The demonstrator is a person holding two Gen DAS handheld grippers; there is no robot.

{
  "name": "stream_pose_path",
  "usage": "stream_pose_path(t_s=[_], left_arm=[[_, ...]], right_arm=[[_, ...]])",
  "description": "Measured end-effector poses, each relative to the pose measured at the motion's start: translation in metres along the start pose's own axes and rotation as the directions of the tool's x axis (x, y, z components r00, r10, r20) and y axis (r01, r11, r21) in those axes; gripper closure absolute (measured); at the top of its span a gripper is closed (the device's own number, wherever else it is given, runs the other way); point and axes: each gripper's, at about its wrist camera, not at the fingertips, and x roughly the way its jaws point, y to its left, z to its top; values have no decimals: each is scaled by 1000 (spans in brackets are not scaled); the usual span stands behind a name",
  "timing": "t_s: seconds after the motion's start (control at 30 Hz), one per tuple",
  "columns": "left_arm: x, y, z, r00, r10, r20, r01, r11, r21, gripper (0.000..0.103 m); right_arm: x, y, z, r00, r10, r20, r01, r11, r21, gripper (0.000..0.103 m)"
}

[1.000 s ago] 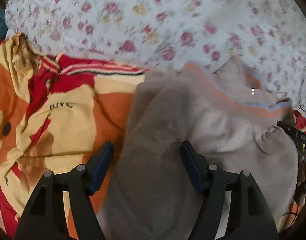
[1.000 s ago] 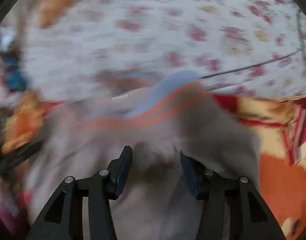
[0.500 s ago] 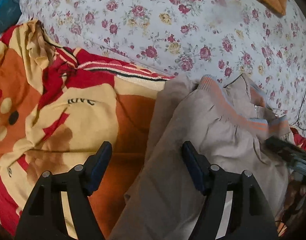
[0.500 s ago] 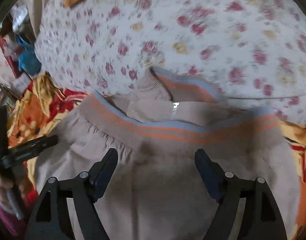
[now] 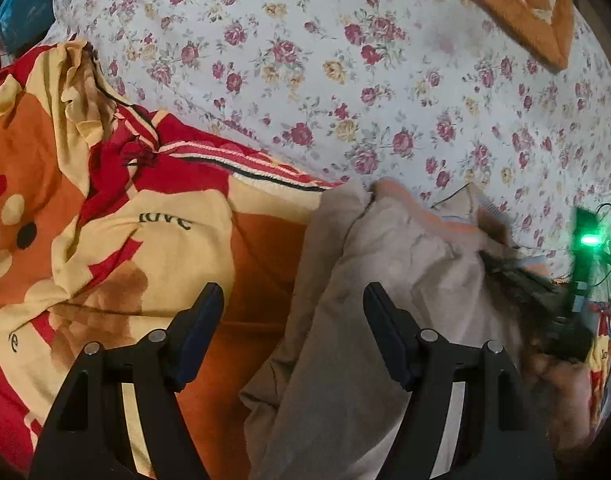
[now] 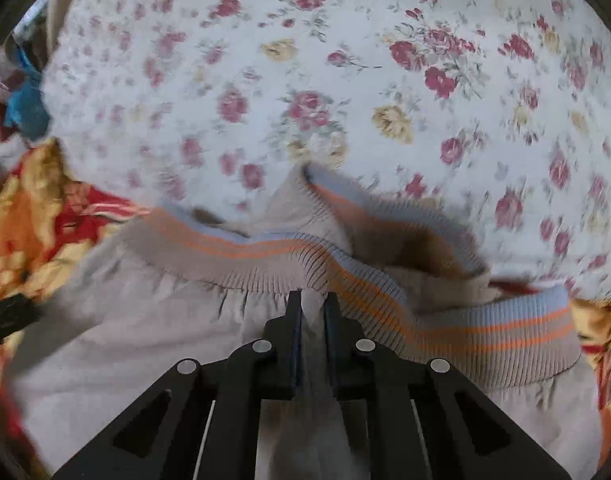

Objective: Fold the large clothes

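A beige jacket (image 5: pixel 405 264) with a ribbed hem band (image 6: pixel 485 336) striped in orange and pale blue lies rumpled on the bed. My right gripper (image 6: pixel 312 298) is closing, and its jaws pinch a fold of the beige cloth (image 6: pixel 145 320) just below the band. From the left wrist it shows as a dark blurred shape (image 5: pixel 545 300) at the jacket's right side. My left gripper (image 5: pixel 292 296) hangs open over the jacket's left edge, its right finger (image 5: pixel 385 332) above the beige cloth and its left finger (image 5: pixel 197 332) above the blanket. Nothing sits between the left pads.
A floral sheet (image 5: pixel 345 80) covers the bed beyond the jacket. An orange, red and yellow blanket (image 5: pixel 105 220) lies bunched at the left. An orange quilt corner (image 5: pixel 525 8) is at the far right, a blue item (image 5: pixel 21 4) at the far left.
The right jaws opened wide, moved up to the ribbed band and then closed on the beige cloth below it. The left gripper drifted slightly and stayed open.
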Motion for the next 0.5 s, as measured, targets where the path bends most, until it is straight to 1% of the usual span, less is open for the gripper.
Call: stream_pose_path(t_s=[0.03, 0.07, 0.1, 0.13, 0.17, 0.2, 0.23, 0.27, 0.33, 0.4, 0.43, 0.47, 0.5], left_arm=[[1, -2, -1, 1000, -1, -2, 1, 1000, 6, 31], [2, -4, -3, 1000, -3, -12, 3, 1000, 18, 31], [2, -6, -5, 1000, -5, -19, 6, 1000, 28, 31], [2, -9, -7, 1000, -11, -26, 12, 999, 42, 31], [0, -11, -8, 1000, -13, -24, 15, 999, 52, 31], [-1, -13, -10, 1000, -11, -20, 13, 998, 62, 31], [-2, -16, -11, 1000, -7, -17, 8, 997, 72, 31], [-3, -18, -13, 1000, 5, -15, -4, 996, 89, 31], [-1, -20, -16, 1000, 21, -20, -19, 994, 107, 31], [4, -20, -18, 999, 32, -34, -28, 993, 112, 31], [8, -21, -20, 998, 40, -44, -35, 993, 116, 31], [10, -20, -21, 998, 44, -48, -38, 992, 119, 31], [14, -21, -22, 997, 54, -50, -48, 991, 123, 30]], right_arm=[[7, 1, -3, 1000, 17, -26, -17, 1000, 7, 93], [7, 2, -5, 999, 30, -29, -30, 1000, 9, 89], [1, 0, -8, 998, 60, -21, -60, 998, 17, 84], [-9, -5, -11, 994, 104, -24, -103, 994, 36, 77], [-17, -11, -15, 991, 133, -30, -131, 990, 50, 66], [-30, -20, -19, 988, 153, -32, -151, 986, 69, 59], [-46, -31, -24, 990, 137, -19, -135, 987, 85, 47], [-58, -40, -28, 994, 105, -2, -105, 990, 95, 40], [-87, -68, -39, 999, 17, 44, -23, 992, 125, 35], [-106, -93, -47, 996, -52, 69, 41, 987, 155, 27], [-111, -106, -53, 993, -101, 67, 89, 982, 169, 20], [-107, -112, -53, 989, -136, 51, 125, 977, 173, 19], [-103, -126, -58, 986, -167, 9, 163, 972, 170, 19]])
